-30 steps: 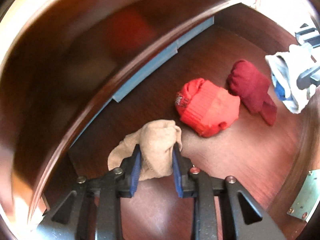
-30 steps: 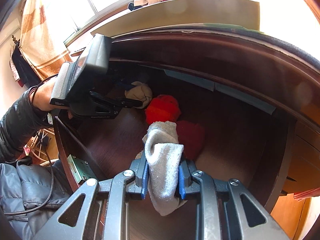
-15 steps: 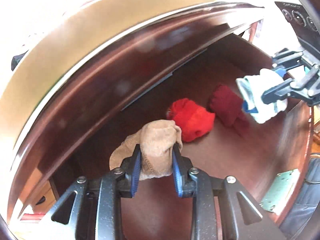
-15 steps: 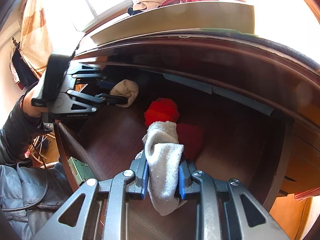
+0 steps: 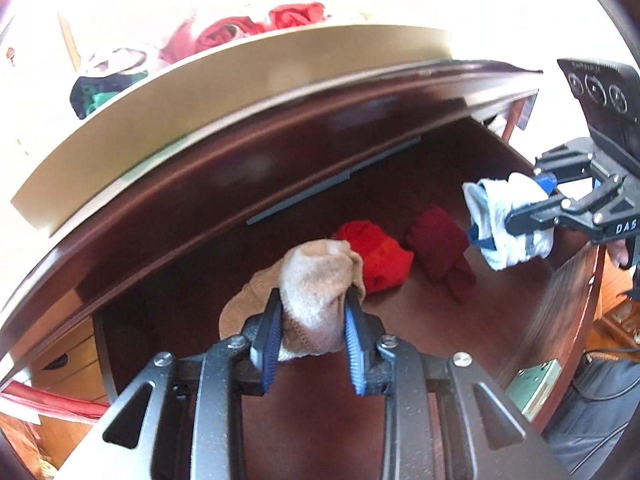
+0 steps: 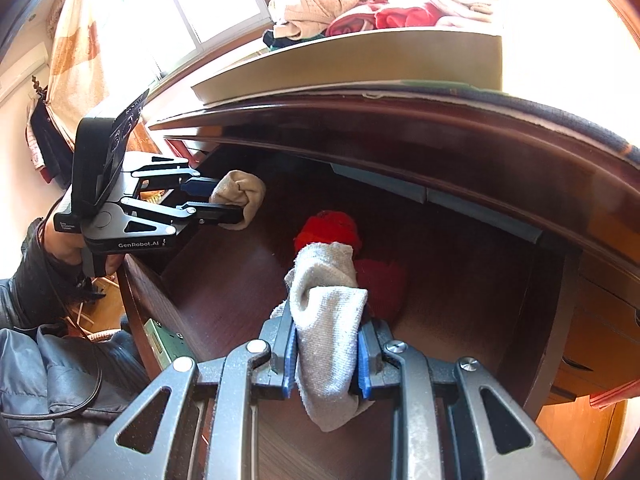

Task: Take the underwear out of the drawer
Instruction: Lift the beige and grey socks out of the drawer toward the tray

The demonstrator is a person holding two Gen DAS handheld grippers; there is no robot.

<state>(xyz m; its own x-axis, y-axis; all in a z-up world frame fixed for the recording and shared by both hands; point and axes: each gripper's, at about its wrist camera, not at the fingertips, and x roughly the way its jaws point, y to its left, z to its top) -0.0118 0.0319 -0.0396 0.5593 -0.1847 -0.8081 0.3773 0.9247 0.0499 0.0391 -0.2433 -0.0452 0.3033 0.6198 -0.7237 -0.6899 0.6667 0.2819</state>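
Dark drawer (image 5: 460,320), left claw (image 5: 312,344) clamping beige bundle (image 5: 316,280), right claw (image 6: 326,364) clamping grey bundle (image 6: 328,320), maroon piece (image 6: 384,284) half hidden.

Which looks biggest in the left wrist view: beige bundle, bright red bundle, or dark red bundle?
1. Beige cloth bundle, though it is nearest the camera.
2. Bright red cloth bundle and dark red cloth bundle look alike.

My left gripper (image 5: 312,320) angled downward, jaws clamped on a beige bundle (image 5: 316,284); my right gripper (image 6: 326,344) also tilted down, jaws pressed on a grey bundle (image 6: 328,312); my left hand (image 6: 66,246) wrapped around its handle
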